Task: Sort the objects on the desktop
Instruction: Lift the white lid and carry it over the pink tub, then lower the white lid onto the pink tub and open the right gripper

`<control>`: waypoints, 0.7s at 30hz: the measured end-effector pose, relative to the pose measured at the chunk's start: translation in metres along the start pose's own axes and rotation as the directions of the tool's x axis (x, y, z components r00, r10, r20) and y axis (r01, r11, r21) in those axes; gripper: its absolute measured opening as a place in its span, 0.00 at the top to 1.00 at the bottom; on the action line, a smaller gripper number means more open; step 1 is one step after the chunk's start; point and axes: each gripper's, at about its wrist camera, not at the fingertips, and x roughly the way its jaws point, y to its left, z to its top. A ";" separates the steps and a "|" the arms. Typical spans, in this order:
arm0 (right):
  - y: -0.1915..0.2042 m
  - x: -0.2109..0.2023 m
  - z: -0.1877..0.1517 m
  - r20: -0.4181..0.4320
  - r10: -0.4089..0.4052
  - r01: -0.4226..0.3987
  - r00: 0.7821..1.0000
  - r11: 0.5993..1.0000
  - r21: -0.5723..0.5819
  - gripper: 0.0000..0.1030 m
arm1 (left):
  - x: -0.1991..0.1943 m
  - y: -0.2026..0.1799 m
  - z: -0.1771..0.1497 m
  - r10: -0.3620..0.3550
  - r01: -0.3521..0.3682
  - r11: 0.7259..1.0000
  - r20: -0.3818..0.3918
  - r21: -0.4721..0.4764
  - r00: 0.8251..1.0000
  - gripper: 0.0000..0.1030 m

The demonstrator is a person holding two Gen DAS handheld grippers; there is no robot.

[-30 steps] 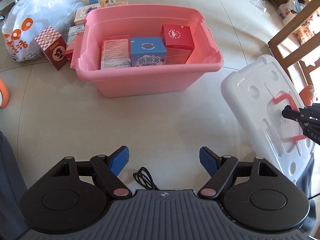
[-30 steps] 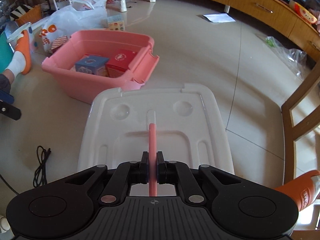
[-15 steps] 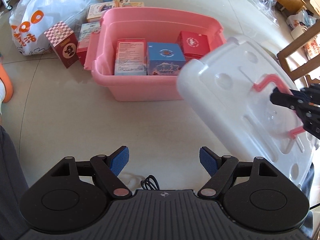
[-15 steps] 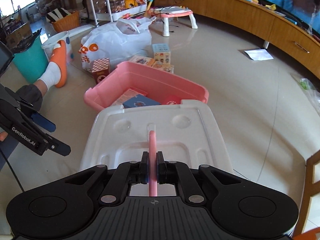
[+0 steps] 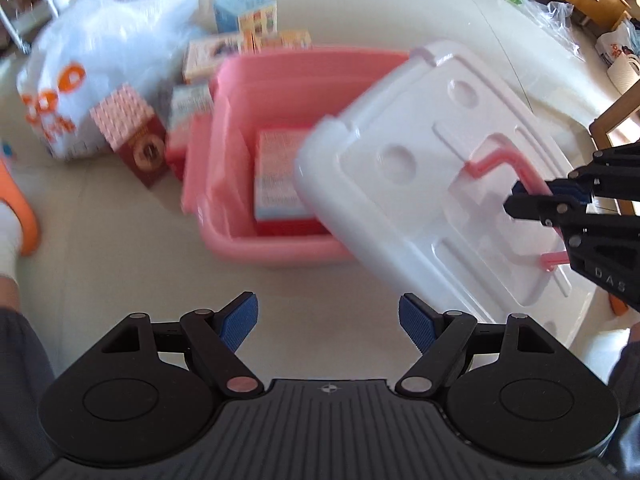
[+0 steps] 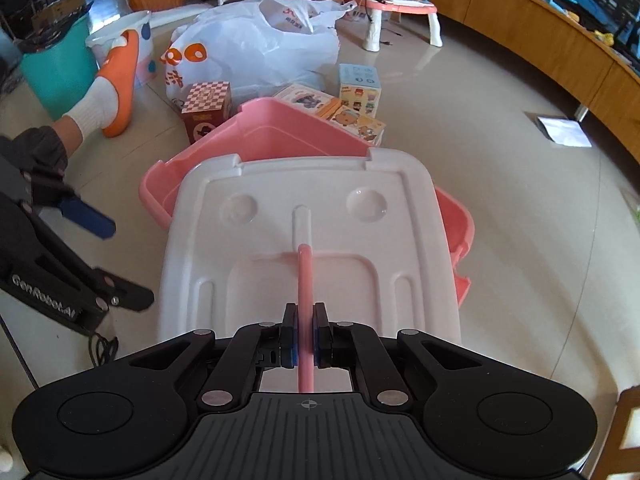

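A pink storage bin (image 5: pixel 280 248) (image 6: pixel 280 132) stands on the floor with boxes inside; one box (image 5: pixel 278 176) shows. My right gripper (image 6: pixel 306 342) (image 5: pixel 536 196) is shut on the pink handle (image 6: pixel 305 280) (image 5: pixel 500 158) of the white lid (image 6: pixel 280 248) (image 5: pixel 420 184). The lid hangs tilted above the bin and covers its right part. My left gripper (image 5: pixel 328 320) is open and empty, low in front of the bin; it also shows in the right wrist view (image 6: pixel 100 264).
Loose boxes lie behind the bin: a checkered red one (image 6: pixel 206 110) (image 5: pixel 134 136), a blue cube (image 6: pixel 358 88) (image 5: pixel 246 16) and flat ones (image 6: pixel 360 124). A white plastic bag (image 6: pixel 256 48) (image 5: pixel 100 64), a foot in an orange slipper (image 6: pixel 118 84) and a wooden chair (image 5: pixel 616 116) are near.
My right gripper has carried the lid to the left and over the bin, so it now hides the blue and red boxes. My left gripper stays open and has shifted slightly.
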 end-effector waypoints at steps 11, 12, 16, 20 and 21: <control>0.019 0.015 0.047 -0.051 -0.042 0.027 0.998 0.964 -0.263 0.94 | 0.014 0.033 0.063 0.103 -0.103 0.994 0.007 -0.029 0.995 0.20; 0.021 0.018 0.053 -0.060 -0.042 0.022 0.997 0.957 -0.290 0.94 | 0.016 0.035 0.063 0.112 -0.112 0.993 -0.003 -0.030 0.994 0.20; 0.028 0.033 0.070 -0.097 -0.024 -0.014 0.995 0.929 -0.370 0.94 | 0.022 0.050 0.065 0.132 -0.133 0.990 -0.022 -0.038 0.991 0.20; 0.031 0.047 0.082 -0.114 -0.015 -0.031 0.993 0.922 -0.386 0.94 | 0.025 0.062 0.072 0.136 -0.137 0.990 -0.029 -0.038 0.990 0.14; 0.029 0.049 0.084 -0.115 -0.006 -0.037 0.993 0.928 -0.371 0.94 | 0.026 0.064 0.074 0.129 -0.130 0.991 -0.035 -0.034 0.991 0.14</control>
